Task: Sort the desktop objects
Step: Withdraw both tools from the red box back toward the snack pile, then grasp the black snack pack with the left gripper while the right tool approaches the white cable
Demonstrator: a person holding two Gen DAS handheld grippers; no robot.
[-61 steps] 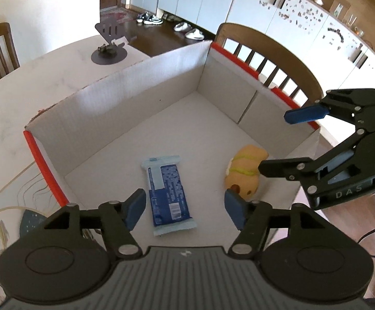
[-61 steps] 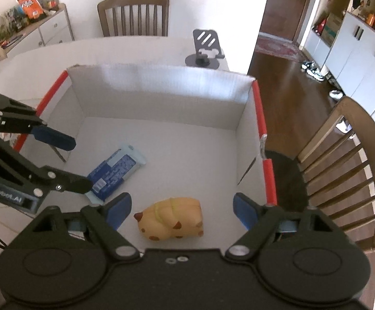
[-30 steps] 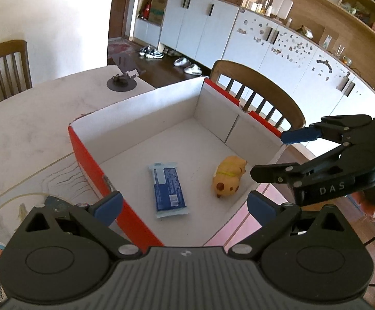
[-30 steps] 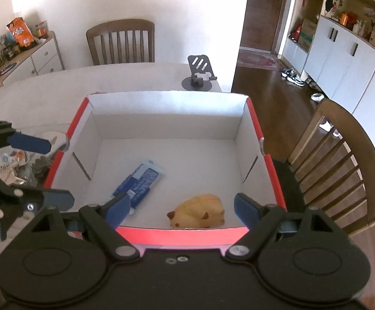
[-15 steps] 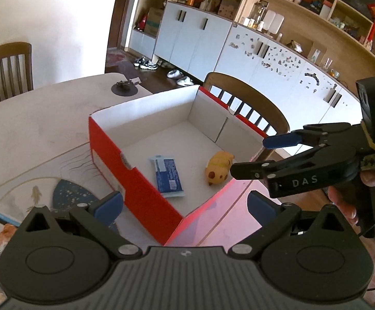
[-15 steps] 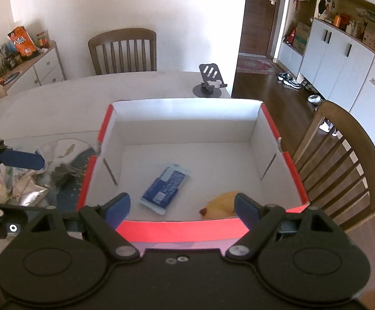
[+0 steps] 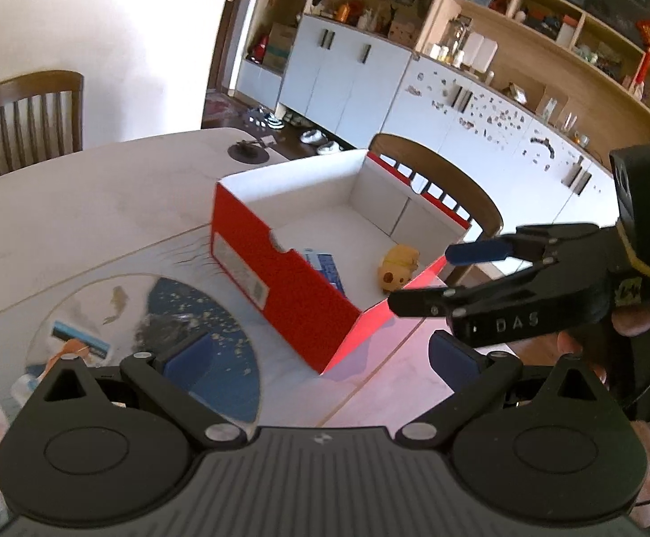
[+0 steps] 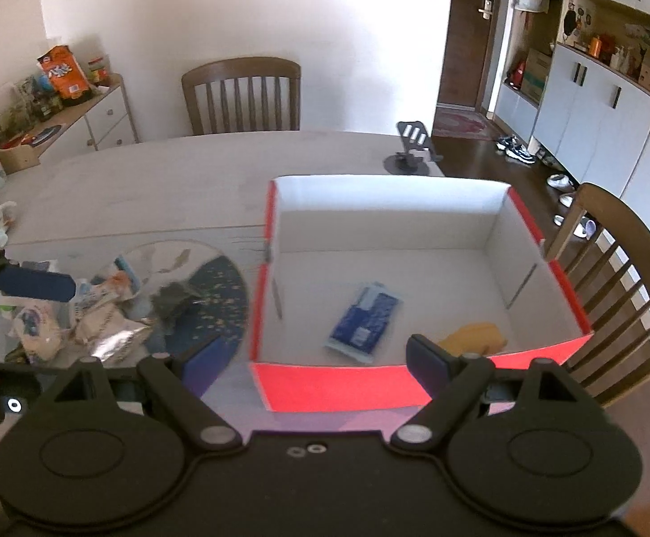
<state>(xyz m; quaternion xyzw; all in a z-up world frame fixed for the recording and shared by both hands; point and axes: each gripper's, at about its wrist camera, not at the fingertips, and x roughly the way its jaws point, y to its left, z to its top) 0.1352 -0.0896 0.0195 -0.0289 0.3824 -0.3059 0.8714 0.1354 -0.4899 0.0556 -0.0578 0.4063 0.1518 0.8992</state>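
Two items already lie in the red box [image 8: 342,387] at the right of the tabletop [image 8: 146,188]: a blue packet [image 8: 365,315] near its middle and a yellow plush toy [image 7: 398,262] toward the near right corner. Left of the box, a heap of wrappers and packets [image 8: 101,313] on a round mat [image 8: 222,300] looks unsorted, so most of the work seems left. The left gripper [image 7: 320,355] and right gripper [image 8: 311,362] both hover empty with fingers spread wide, short of the box and the heap
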